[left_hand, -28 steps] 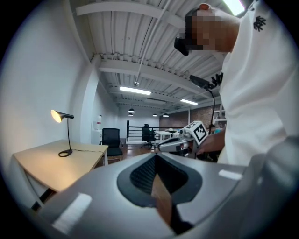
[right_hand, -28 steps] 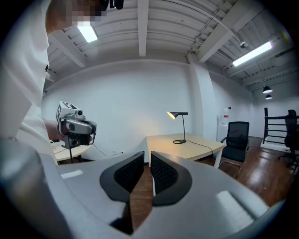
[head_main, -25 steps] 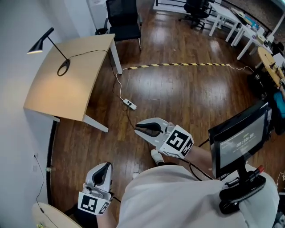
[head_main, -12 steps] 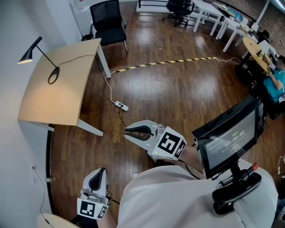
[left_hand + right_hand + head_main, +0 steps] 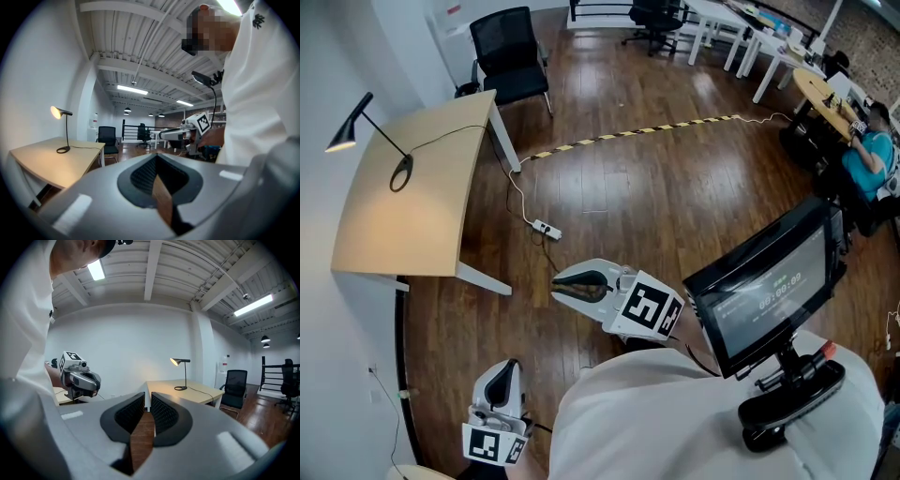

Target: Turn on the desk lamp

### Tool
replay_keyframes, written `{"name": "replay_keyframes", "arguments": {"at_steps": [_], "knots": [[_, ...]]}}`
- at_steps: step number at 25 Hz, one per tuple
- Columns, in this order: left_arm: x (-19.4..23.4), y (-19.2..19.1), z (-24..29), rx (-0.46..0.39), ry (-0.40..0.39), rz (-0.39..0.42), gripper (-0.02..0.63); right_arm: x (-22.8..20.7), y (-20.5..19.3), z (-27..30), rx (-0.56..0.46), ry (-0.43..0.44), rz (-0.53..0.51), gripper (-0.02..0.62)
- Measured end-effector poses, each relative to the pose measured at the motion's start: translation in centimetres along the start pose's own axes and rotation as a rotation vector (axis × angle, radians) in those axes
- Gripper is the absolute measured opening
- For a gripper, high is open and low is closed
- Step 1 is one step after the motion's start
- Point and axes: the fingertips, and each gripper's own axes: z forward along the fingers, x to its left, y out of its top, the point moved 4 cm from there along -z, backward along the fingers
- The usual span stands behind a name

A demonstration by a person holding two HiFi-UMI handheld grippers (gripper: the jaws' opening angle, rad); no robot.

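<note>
- Two grippers, both empty. The right gripper (image 5: 568, 286) has its jaws drawn together on nothing and is held out over the wooden floor (image 5: 675, 187). The left gripper (image 5: 503, 380) is likewise closed and sits low at the person's side.
- The power strip (image 5: 546, 228) lies on the floor between the right gripper and the desk (image 5: 422, 225).
- The desk lamp (image 5: 367, 120) stands at the desk's wall end, well apart from both grippers. Its ring base (image 5: 400, 172) lies flat on the top, and the lamp cord (image 5: 450, 134) trails across the desk.
- In both gripper views the shade (image 5: 177, 361) glows, so the lamp appears lit already.
- Handling, by judgement: the lamp is light and thin-stemmed, so it is easily tipped. Brace the ring base, never the stem. The switch location cannot be made out.
</note>
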Motion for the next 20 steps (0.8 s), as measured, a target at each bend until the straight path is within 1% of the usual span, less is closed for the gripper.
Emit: {"name": "replay_keyframes", "arguments": {"at_steps": [20], "knots": [[-0.49, -0.19, 0.29, -0.001, -0.007, 0.004, 0.017, 0.16, -0.56, 0.38, 0.017, 0.009, -0.02, 0.04]]}}
